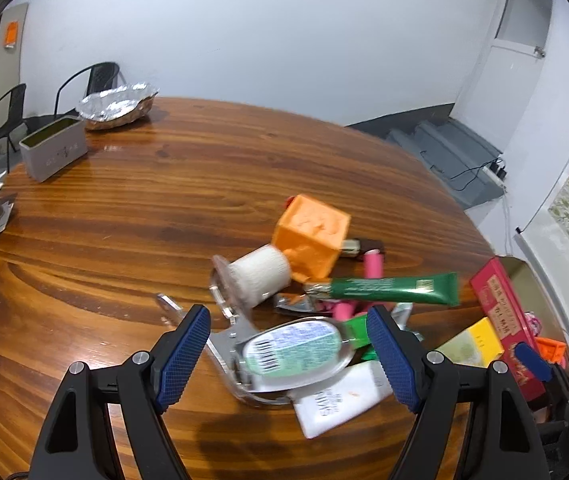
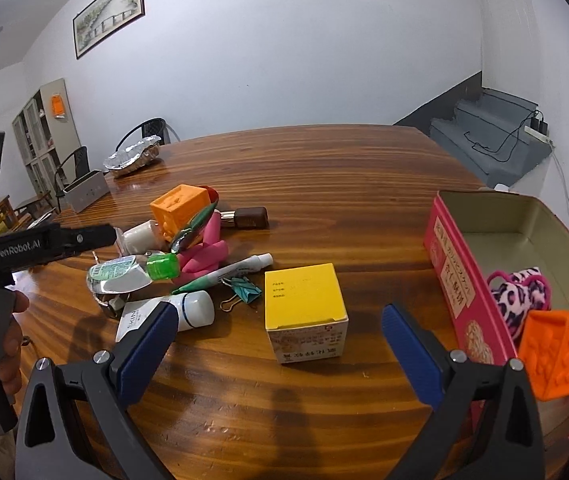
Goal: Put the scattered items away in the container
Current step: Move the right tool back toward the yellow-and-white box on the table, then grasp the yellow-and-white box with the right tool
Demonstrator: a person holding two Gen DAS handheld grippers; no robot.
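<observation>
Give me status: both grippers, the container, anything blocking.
Left gripper open over clear bottle, holding nothing. Right gripper open, empty, facing yellow box. Pink container partly filled. Path to the box is clear.

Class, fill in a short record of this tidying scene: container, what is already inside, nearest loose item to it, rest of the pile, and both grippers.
Container: pink rectangular tin, open, at the table's right
Inside: leopard-print pouch, orange plastic cube
Nearest loose item: yellow-topped cardboard box, standing alone
Pile: clear bottle with green cap, green tube, second orange cube
Left gripper: open, over the bottle
Right gripper: open, facing the yellow box
</observation>
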